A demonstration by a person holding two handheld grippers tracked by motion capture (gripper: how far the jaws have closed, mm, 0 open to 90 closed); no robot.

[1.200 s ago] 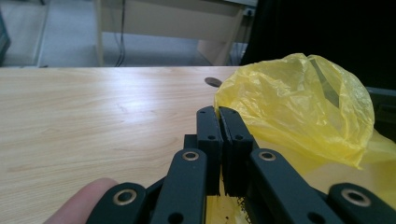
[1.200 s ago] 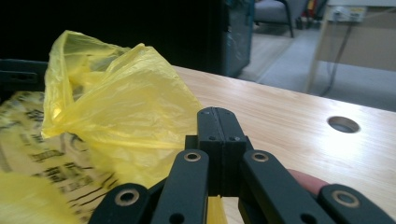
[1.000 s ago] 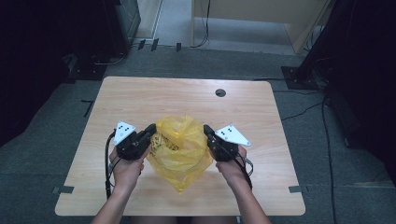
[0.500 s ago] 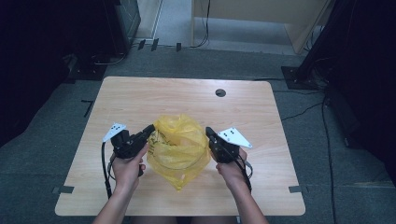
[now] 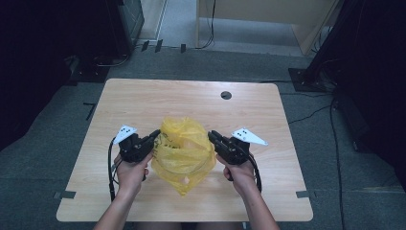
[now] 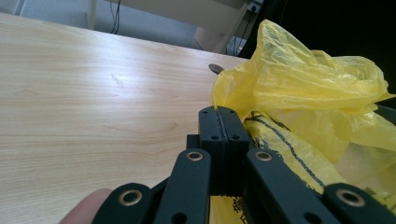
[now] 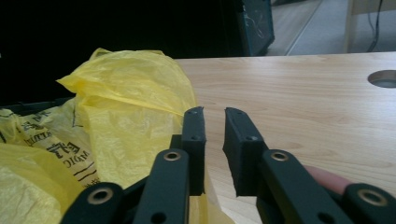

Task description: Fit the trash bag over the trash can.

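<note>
Bag (image 5: 184, 148): yellow plastic, mid-table (image 5: 143, 103), between both grippers. Left gripper (image 6: 219, 128): clamped on bag edge. Right gripper (image 7: 212, 126): jaws just parting, nothing between them. Risk: one-sided hold lets the mouth sag shut or the film tear.

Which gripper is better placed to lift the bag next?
Left. The left gripper is shut, seemingly on the bag's edge. The right gripper's jaws have just been opening, with nothing between them, beside the bag.
</note>
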